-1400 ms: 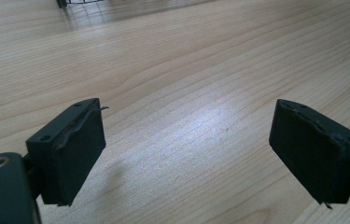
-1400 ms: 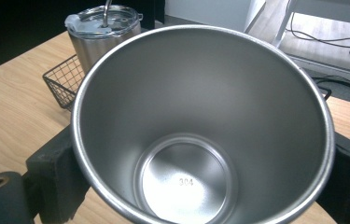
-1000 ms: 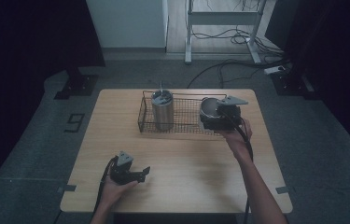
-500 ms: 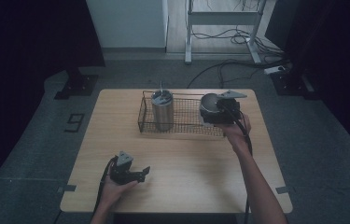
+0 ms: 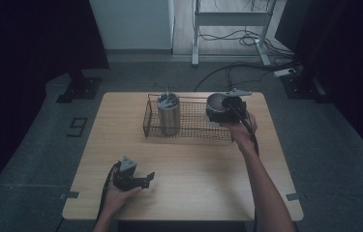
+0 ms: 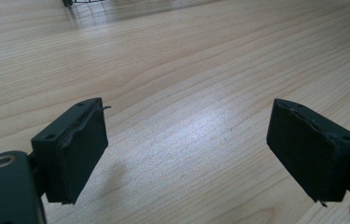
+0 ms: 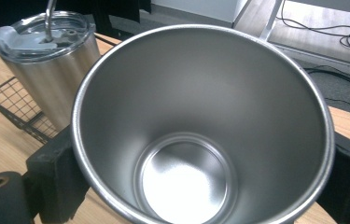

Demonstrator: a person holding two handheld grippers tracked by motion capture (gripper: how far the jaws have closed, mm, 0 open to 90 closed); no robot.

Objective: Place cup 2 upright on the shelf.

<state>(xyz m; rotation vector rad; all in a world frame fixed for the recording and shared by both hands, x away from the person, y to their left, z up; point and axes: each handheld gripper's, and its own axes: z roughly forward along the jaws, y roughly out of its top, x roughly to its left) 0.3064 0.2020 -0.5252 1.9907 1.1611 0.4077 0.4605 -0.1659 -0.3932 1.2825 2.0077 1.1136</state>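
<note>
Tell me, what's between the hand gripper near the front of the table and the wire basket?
Nothing but bare wooden table. The high view shows an open stretch from the left gripper up to the wire basket.

A light wooden surface (image 5: pixel 193 169) stands on a grey floor (image 5: pixel 38 159). Toward its far edge sits a wire basket (image 5: pixel 189 130), and a lidded steel cup (image 5: pixel 168 113) with a straw stands upright in the basket's left part. Beyond the surface, a metal frame (image 5: pixel 230 29) stands on the floor, with black cables (image 5: pixel 227 72) trailing near its feet
</note>
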